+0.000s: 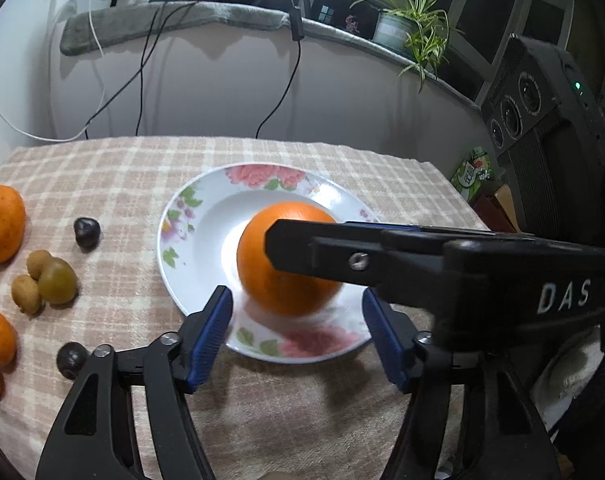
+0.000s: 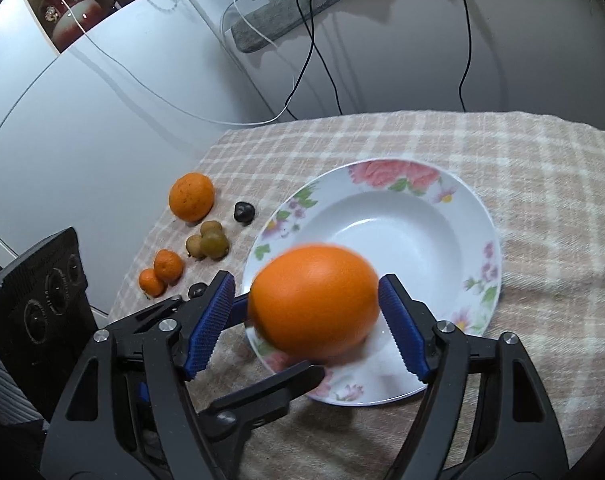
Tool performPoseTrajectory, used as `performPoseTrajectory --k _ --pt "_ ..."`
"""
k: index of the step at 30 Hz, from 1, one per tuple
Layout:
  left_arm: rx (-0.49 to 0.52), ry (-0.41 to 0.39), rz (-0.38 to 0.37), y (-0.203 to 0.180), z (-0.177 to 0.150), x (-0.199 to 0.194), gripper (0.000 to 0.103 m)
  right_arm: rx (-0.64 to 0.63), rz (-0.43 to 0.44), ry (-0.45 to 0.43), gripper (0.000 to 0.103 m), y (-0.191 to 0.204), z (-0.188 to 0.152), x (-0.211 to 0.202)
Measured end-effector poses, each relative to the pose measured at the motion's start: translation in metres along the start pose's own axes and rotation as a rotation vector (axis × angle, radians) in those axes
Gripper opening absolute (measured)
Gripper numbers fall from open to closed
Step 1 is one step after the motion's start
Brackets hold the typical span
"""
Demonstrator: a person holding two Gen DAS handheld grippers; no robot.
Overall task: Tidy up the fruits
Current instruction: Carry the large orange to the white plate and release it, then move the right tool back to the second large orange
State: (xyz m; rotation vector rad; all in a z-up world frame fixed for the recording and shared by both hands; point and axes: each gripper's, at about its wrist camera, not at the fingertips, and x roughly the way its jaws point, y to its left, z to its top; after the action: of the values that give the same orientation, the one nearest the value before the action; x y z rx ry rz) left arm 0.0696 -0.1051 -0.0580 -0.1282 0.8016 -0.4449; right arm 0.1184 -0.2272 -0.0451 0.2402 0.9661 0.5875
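A large orange [image 2: 316, 300] sits between the blue pads of my right gripper [image 2: 308, 324], over the near rim of a white floral plate [image 2: 474, 216]. The left pad [image 2: 212, 324] stands slightly off the fruit, and the orange is blurred. In the left wrist view the orange [image 1: 262, 276] is over the plate [image 1: 194, 240], with the right gripper's finger [image 1: 342, 256] across it. My left gripper [image 1: 298, 340] is open and empty, just short of the plate's near rim.
On the checked cloth left of the plate lie a big tangerine [image 2: 191, 196], two small tangerines [image 2: 162, 272], a cluster of greenish-brown fruits [image 2: 208, 242] and two dark chestnut-like fruits [image 2: 244, 212]. A wall with hanging cables stands behind the table.
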Motion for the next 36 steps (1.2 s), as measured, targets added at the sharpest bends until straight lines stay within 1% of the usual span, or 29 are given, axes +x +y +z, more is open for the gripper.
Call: performPoseTrajectory --k 1,2,9,14,20,23,36 --pt "0.001 -0.004 0.003 0.001 0.000 -0.002 0.069 0.002 0.002 -0.008 0.084 0.000 0.001 -0.002" --pt "0.002 -0.008 0.007 0.002 0.001 -0.003 0.069 0.001 0.000 -0.016 0.085 0.000 0.001 -0.003" --pt "-0.013 -0.018 0.028 0.012 -0.002 -0.010 0.071 -0.019 -0.017 -0.045 0.086 0.005 0.005 -0.009" --pt "-0.021 -0.032 0.044 0.019 -0.004 -0.017 0.071 -0.035 -0.030 -0.048 0.090 0.009 0.007 -0.009" --pt "-0.029 -0.051 0.057 0.027 -0.003 -0.026 0.071 -0.059 -0.040 -0.044 0.091 0.018 0.012 -0.004" --pt "-0.034 -0.064 0.072 0.034 -0.001 -0.032 0.071 -0.079 -0.045 -0.051 0.098 0.025 0.016 -0.001" --pt "-0.085 -0.106 0.159 0.077 -0.002 -0.059 0.073 -0.168 -0.040 -0.035 0.098 0.066 0.032 0.024"
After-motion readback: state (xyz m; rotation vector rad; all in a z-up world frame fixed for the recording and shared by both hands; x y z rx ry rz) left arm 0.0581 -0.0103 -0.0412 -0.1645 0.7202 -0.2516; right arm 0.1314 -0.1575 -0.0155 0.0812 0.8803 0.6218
